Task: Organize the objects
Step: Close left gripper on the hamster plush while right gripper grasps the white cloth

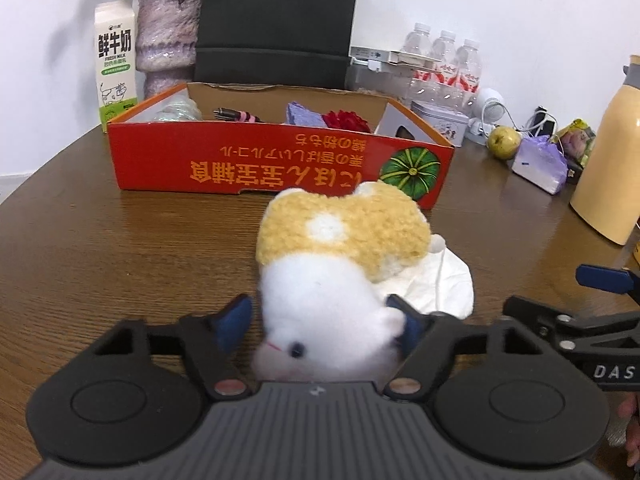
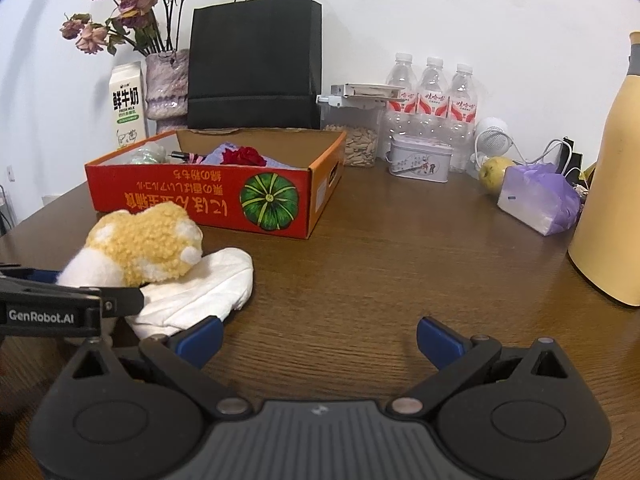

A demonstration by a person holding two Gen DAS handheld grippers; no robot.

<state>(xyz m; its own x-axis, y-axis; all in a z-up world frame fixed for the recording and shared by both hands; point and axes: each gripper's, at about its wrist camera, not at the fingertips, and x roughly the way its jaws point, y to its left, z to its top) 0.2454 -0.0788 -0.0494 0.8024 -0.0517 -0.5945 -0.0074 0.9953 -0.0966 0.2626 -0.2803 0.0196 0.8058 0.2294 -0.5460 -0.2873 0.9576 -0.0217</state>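
We are clamping left gripper (image 1: 320,326) on plush hamster (image 1: 340,264), lying on white cloth (image 1: 444,284) on table (image 1: 120,248) before red box (image 1: 256,164). We are holding right gripper (image 2: 318,340) open, empty.

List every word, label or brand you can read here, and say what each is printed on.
"鲜牛奶" and "FRESH MILK": milk carton.
"GenRobot.AI": side of the left gripper.
"DAS": side of the right gripper, cut off at the frame edge.
Orange characters, upside down: red box; not reliably readable.
Red labels on the water bottles: too small to read.
Tin: pictures only, text illegible.
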